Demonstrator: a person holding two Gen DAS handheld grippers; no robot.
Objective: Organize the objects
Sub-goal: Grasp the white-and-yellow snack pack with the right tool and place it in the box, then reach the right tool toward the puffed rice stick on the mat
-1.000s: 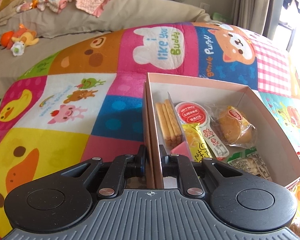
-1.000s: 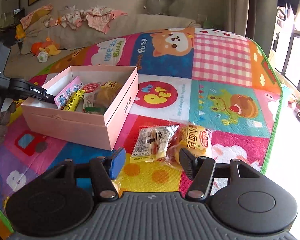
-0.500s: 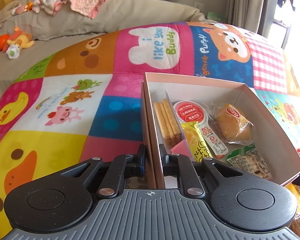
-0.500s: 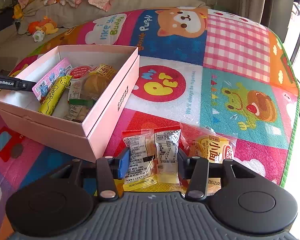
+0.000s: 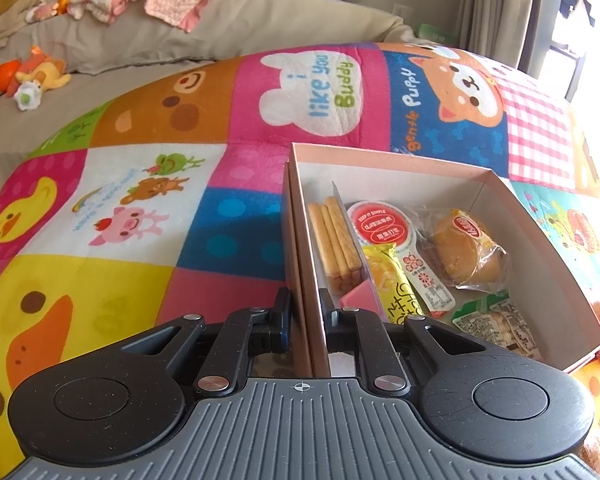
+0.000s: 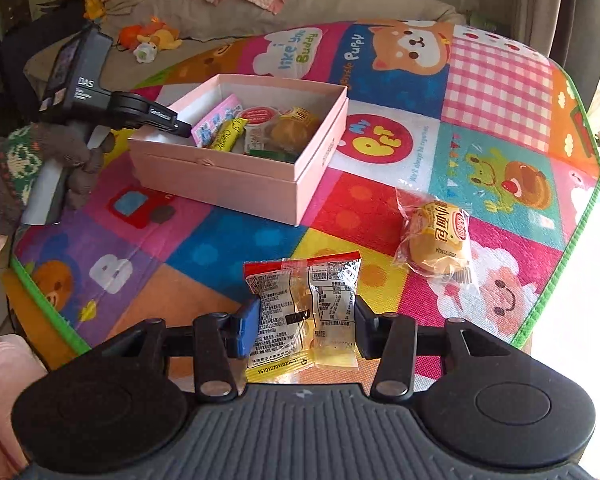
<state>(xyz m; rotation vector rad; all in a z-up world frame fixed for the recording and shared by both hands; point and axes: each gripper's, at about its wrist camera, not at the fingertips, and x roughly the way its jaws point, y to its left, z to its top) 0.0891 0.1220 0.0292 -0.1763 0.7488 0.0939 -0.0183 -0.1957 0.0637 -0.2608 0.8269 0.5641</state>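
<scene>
1. Patchwork play mat [image 6: 496, 92] cut off at every frame edge; sofa behind partly out of view.
2. One pink box [image 6: 236, 176], upper left of centre in right view; contents overlapping, count uncertain.
3. Left gripper [image 5: 304, 312] clamped on box's near wall, lower centre.
4. Right gripper [image 6: 302, 320] pinching one clear snack packet [image 6: 304, 312], lower centre; print unreadable.
5. One wrapped bun [image 6: 440, 240] right of centre, loose on mat.
</scene>
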